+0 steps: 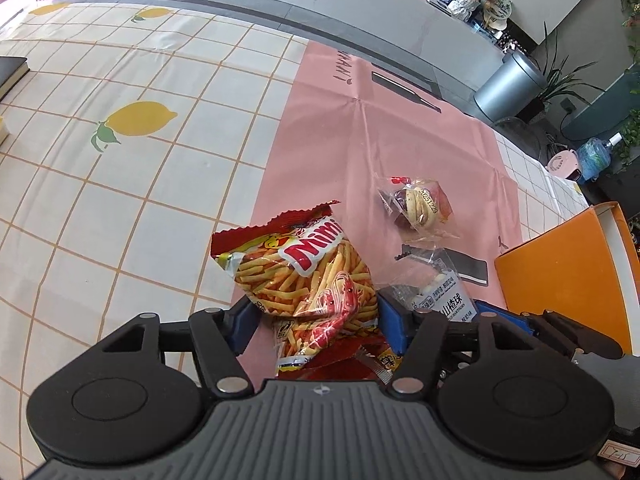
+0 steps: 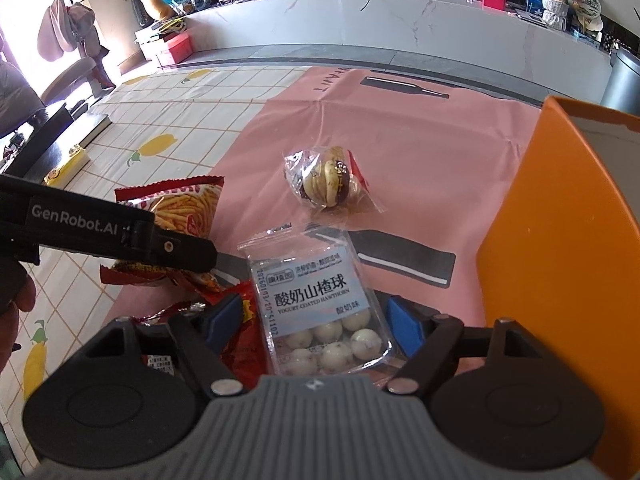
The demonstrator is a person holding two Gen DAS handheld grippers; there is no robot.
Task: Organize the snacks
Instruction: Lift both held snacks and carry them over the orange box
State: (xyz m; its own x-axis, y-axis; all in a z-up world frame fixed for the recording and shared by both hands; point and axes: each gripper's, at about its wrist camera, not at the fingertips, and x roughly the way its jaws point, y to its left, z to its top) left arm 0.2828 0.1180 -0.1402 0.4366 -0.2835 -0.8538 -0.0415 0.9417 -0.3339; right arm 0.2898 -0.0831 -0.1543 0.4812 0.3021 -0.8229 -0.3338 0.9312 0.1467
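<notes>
A red Mimi shrimp-stick bag point(image 1: 308, 268) stands between the blue pads of my left gripper point(image 1: 312, 316), whose jaws close on its sides; it also shows in the right wrist view point(image 2: 180, 208). A second red packet point(image 1: 340, 354) lies under it. A clear pack of yogurt-coated hawthorn balls point(image 2: 320, 308) lies on the pink mat point(image 2: 420, 152) between the spread fingers of my open right gripper point(image 2: 316, 320); the pads do not touch it. The pack's corner shows in the left wrist view point(image 1: 440, 292). A wrapped round pastry point(image 2: 326, 184) lies beyond it on the pink mat, seen also from the left wrist point(image 1: 418, 206).
An orange box point(image 2: 560, 240) with an open top stands at the right, close to the right gripper; it also shows in the left wrist view point(image 1: 560, 272). A lemon-print checked tablecloth point(image 1: 120, 160) covers the table to the left. A dark book point(image 2: 60, 140) lies at the far left.
</notes>
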